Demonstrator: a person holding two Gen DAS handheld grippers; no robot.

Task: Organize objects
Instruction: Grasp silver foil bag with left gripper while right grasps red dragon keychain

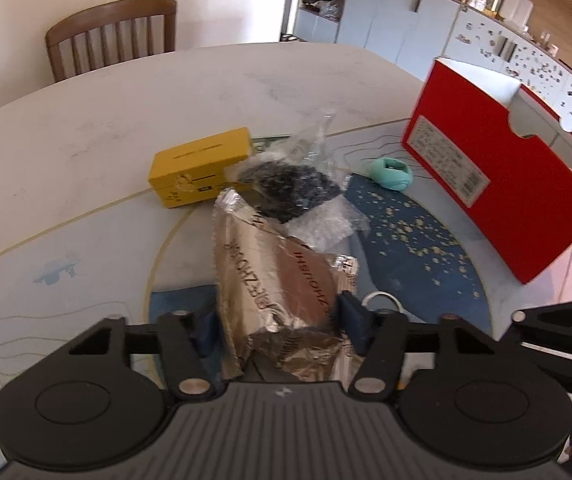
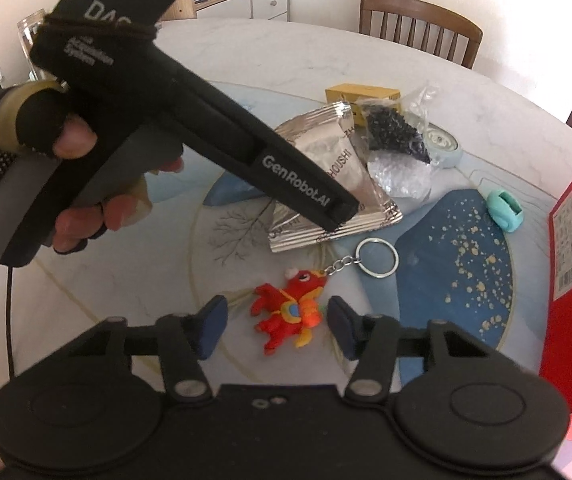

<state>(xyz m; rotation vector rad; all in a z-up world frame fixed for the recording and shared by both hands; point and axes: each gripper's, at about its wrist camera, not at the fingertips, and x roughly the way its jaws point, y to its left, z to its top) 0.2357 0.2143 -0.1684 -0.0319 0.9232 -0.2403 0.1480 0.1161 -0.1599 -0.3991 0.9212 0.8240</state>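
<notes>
Keychain [image 2: 289, 314]: between my right tongs [image 2: 276, 326], pads not yet touching it; lying on the table [image 1: 86, 140]
Foil packet [image 1: 282, 292]: my left tongs [image 1: 280, 326] pinch it
Far items: yellow box [image 1: 200, 166], bead bag [image 1: 293, 188], mint holder [image 1: 391, 172] unsorted
Red box [image 1: 497, 184]: seemingly the destination; I judge nothing packed yet

Both views are bright with soft, warm daylight; the pale marbled counter [image 1: 86, 128] is nearly washed out beyond the left gripper [image 1: 278, 328]. Shadows are faint and short. The crinkled silver foil packet [image 2: 325, 168] throws sharp glints ahead of the right gripper [image 2: 276, 326]. Fisheye bending curves the tall red cardboard box [image 1: 497, 184] and darkens the right view's corners. Distant shelving looks soft.
</notes>
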